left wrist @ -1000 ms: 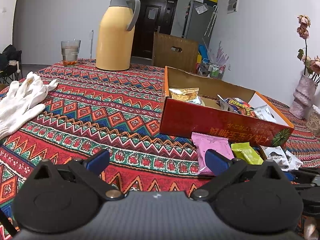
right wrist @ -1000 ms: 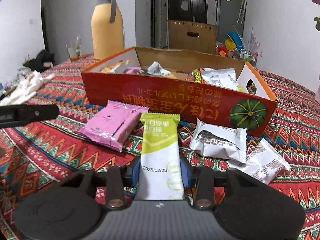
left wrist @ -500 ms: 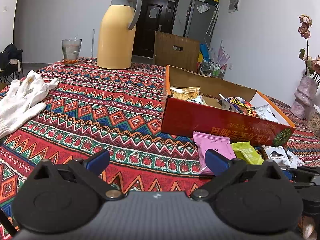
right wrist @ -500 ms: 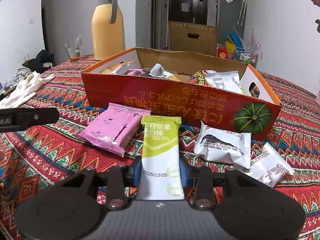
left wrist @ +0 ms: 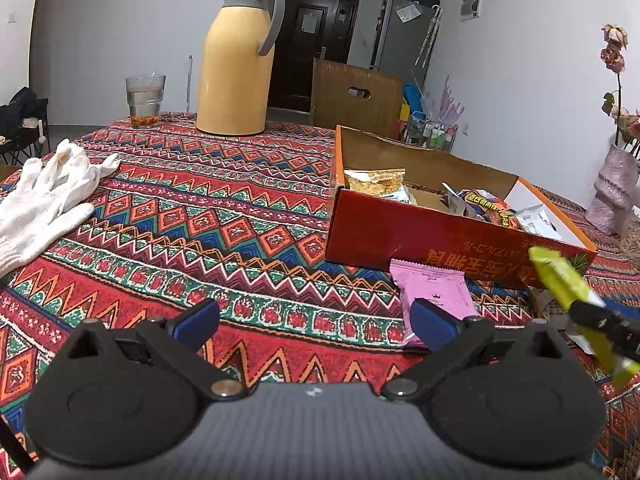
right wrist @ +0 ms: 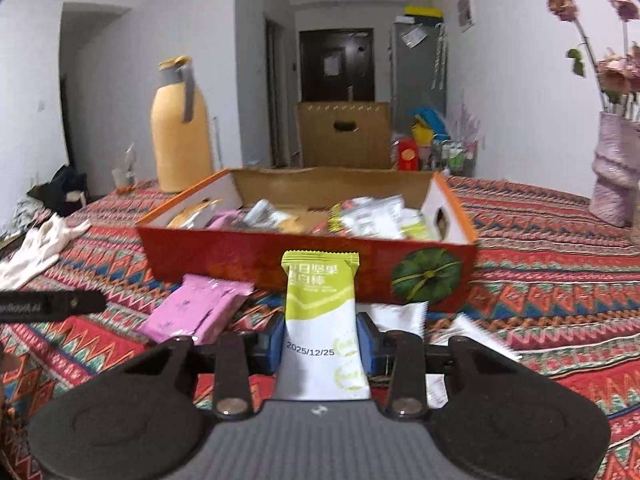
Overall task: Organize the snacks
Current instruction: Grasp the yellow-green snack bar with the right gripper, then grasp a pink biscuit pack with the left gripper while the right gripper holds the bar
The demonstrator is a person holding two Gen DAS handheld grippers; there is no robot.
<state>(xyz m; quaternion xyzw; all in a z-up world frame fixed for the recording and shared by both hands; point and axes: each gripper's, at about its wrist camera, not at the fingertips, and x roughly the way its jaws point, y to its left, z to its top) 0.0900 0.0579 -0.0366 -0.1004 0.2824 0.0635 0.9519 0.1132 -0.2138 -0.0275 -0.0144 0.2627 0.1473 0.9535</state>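
Observation:
My right gripper (right wrist: 321,338) is shut on a green-and-white snack bar (right wrist: 323,312) and holds it lifted above the tablecloth, in front of the red cardboard box (right wrist: 256,254). The box holds several snack packets. The bar also shows in the left wrist view (left wrist: 560,280), raised at the right. A pink snack packet (right wrist: 198,310) lies on the cloth before the box; it also shows in the left wrist view (left wrist: 434,288). White packets (right wrist: 400,318) lie right of the bar. My left gripper (left wrist: 314,318) is open and empty, low over the cloth.
A yellow thermos jug (left wrist: 236,64) and a glass (left wrist: 145,96) stand at the table's far side. White gloves (left wrist: 44,196) lie at the left. A pink vase with dried flowers (right wrist: 614,172) stands at the right. A cardboard carton (right wrist: 344,136) stands beyond the table.
My right gripper has lifted the green snack bar off the cloth and risen, so I look into the box from higher. The left gripper stayed nearly still.

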